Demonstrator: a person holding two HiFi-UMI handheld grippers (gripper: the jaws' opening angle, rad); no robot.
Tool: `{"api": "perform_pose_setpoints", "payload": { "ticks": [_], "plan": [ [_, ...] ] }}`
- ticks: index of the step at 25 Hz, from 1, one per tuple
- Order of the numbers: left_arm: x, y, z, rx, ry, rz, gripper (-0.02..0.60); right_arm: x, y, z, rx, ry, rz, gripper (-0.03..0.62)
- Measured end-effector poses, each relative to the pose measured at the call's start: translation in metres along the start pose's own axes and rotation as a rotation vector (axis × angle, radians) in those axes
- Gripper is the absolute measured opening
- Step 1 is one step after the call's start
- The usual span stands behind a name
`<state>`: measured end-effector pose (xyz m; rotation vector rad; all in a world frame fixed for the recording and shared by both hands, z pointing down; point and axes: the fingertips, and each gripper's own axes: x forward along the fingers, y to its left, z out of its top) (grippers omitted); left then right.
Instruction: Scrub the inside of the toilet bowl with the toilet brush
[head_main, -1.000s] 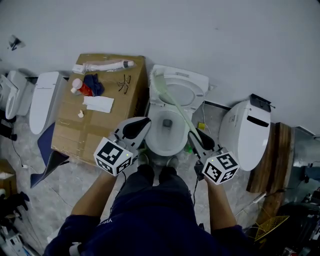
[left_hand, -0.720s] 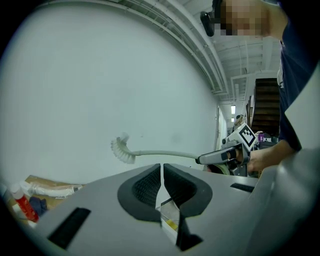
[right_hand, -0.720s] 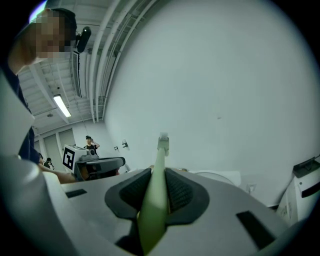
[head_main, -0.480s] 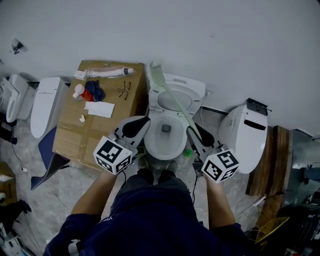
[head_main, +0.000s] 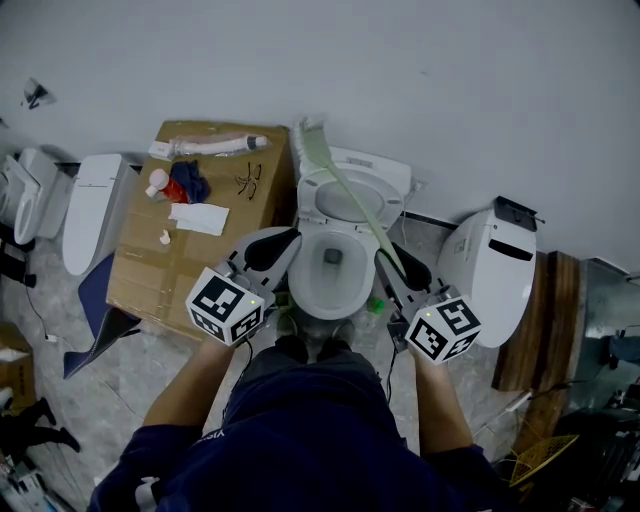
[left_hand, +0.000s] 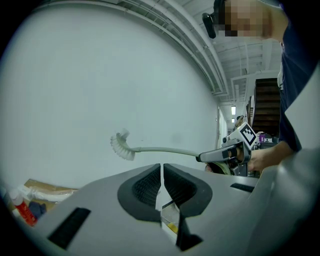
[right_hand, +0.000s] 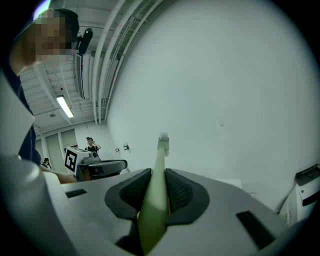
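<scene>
Toilet brush (head_main: 351, 197) is clamped by its pale green handle between the ribbed black pads of the right gripper (head_main: 391, 262), and slants up and far-left from there. Its white bristle head hangs in the air before the white wall (head_main: 480, 90), past the far left corner of the toilet and well clear of the toilet bowl (head_main: 302, 280). Both bare forearms reach forward from a dark blue shirt (head_main: 320, 440), one on each side of the bowl. The right gripper sits at the bowl's near right and the left gripper (head_main: 274, 250) at its near left, both pointing far. The left gripper's jaws are pressed together on nothing. There are two grippers, each with one marker cube, and one brush. The handle is a slim, smooth, slightly curved rod; the bowl is glossy white and oval with its seat raised. A brown cardboard box (head_main: 140, 270) stands just left of the toilet.
</scene>
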<state>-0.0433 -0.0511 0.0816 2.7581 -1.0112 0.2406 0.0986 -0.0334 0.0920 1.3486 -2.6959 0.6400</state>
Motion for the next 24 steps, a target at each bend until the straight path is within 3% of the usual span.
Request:
{"api": "perform_pose_setpoints", "payload": {
  "ticks": [24],
  "plan": [
    [0.023,0.005,-0.004,-0.010,0.028,-0.011,0.043,0.009,-0.018,0.001,0.018,0.016,0.006,0.092]
  ]
}}
